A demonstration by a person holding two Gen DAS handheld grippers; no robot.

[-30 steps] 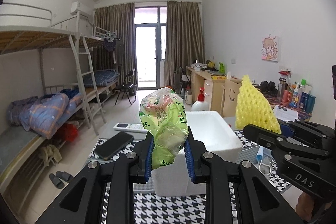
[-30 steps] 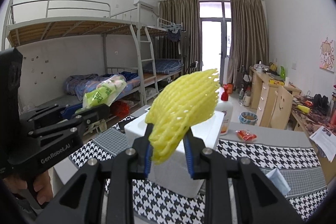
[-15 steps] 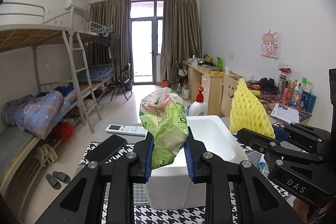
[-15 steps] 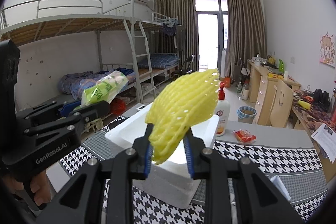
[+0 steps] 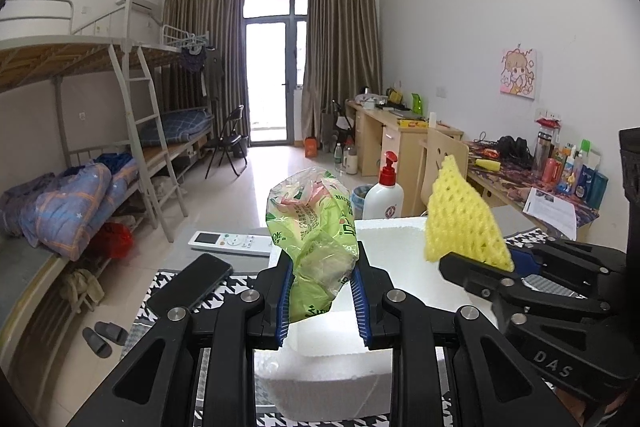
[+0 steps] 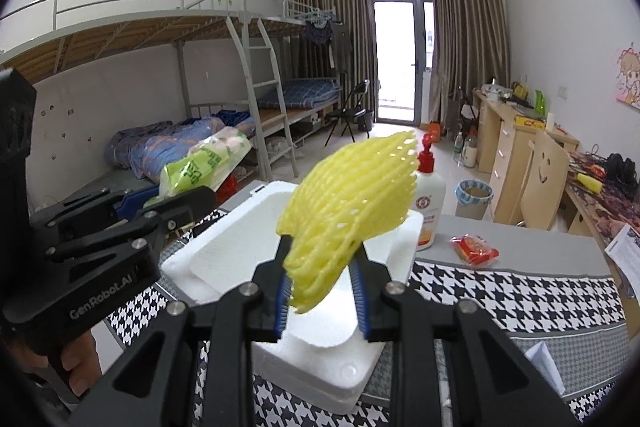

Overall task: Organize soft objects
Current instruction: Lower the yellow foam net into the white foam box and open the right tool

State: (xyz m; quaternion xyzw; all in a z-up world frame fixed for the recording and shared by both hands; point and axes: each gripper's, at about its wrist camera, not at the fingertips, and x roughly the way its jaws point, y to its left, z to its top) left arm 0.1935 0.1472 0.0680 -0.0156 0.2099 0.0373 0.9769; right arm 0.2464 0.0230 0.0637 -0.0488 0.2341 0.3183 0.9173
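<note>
My left gripper is shut on a crumpled green plastic bag and holds it just above the near rim of a white foam box. My right gripper is shut on a yellow foam fruit net and holds it over the same box. Each gripper shows in the other view: the right one with the net on the right, the left one with the bag on the left.
The box stands on a houndstooth cloth. A pump bottle stands behind it, a red packet beside that. A remote and a black phone lie at the table's left. A bunk bed and desks line the room.
Both grippers have moved forward and down toward the foam box, still holding the bag and the net. The box now fills more of both views.
</note>
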